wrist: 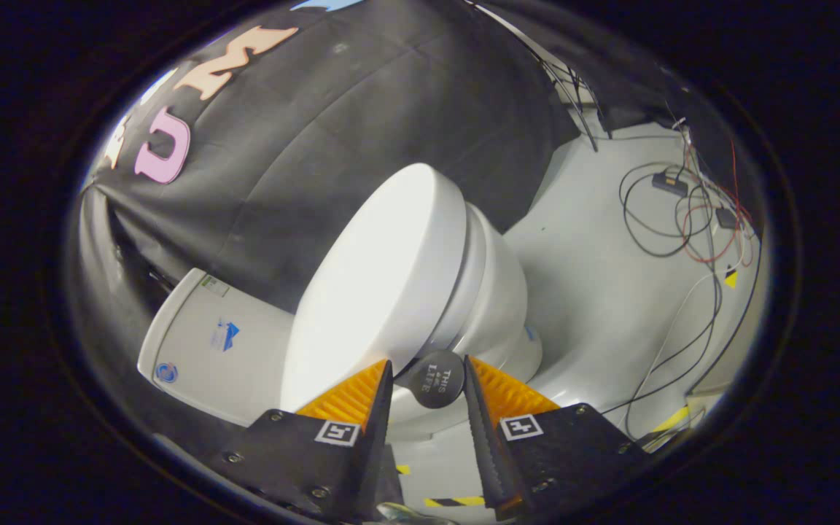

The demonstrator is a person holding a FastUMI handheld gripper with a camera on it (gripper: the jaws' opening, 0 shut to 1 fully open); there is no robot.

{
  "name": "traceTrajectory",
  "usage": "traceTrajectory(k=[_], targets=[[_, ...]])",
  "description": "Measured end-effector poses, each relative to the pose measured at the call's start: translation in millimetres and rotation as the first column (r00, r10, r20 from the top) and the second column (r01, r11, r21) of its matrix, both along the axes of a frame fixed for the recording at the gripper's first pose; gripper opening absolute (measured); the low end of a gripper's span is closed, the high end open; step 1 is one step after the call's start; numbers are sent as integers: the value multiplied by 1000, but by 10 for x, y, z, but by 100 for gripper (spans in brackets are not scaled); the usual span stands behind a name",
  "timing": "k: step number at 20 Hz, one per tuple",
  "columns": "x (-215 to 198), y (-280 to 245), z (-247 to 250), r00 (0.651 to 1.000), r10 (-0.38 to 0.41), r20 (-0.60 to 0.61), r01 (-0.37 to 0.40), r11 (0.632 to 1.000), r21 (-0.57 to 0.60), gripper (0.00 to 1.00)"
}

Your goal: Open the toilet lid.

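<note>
A white toilet stands against the black cloth wall, seen at a tilt. Its lid (383,277) lies down over the seat ring (472,271) and the bowl (504,310). A round dark handle knob (437,379) sticks out from the lid's front edge. My gripper (427,361) is right at that edge, and the knob sits between its fingertips. The right fingertip (472,372) is at the knob's side, while a narrow gap shows beside the left fingertip (385,375). The fingers stand apart, open around the knob.
The white tank (208,343) sits behind the lid, against the cloth. The pale floor (595,292) spreads beyond the bowl, with loose black and red cables (690,219) and small boxes on it. Yellow-black tape strips (456,502) mark the floor below my fingers.
</note>
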State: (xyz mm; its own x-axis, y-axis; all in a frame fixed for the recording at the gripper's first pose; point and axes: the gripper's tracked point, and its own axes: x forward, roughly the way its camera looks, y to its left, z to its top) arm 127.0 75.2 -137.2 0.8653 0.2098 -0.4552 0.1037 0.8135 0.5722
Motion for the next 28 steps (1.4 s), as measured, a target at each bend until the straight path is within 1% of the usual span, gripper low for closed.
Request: traceTrajectory(k=[1,2,3,4,5,8,11,14,16,21,24,27,28], targets=[[61,-63,-116,999,-26,-21,26,1000,-9,45],[9,-37,-27,998,-59,-11,60,996,60,33],[25,-49,12,998,-59,-7,59,994,91,20],[124,-164,172,997,-78,7,76,989,125,13],[109,-10,-6,998,-62,3,61,989,134,6],[24,-26,74,999,-31,33,29,998,63,6],[12,23,237,996,-8,86,5,999,38,6],[-21,66,373,992,23,123,-21,1000,-13,6],[-30,41,446,989,33,144,-26,999,-45,6],[-104,222,723,981,61,187,-37,991,-128,6],[-120,290,868,973,71,221,-38,988,-152,6],[-156,368,1005,972,50,231,-11,986,-169,6],[-177,407,1047,971,57,234,-15,983,-180,6]])
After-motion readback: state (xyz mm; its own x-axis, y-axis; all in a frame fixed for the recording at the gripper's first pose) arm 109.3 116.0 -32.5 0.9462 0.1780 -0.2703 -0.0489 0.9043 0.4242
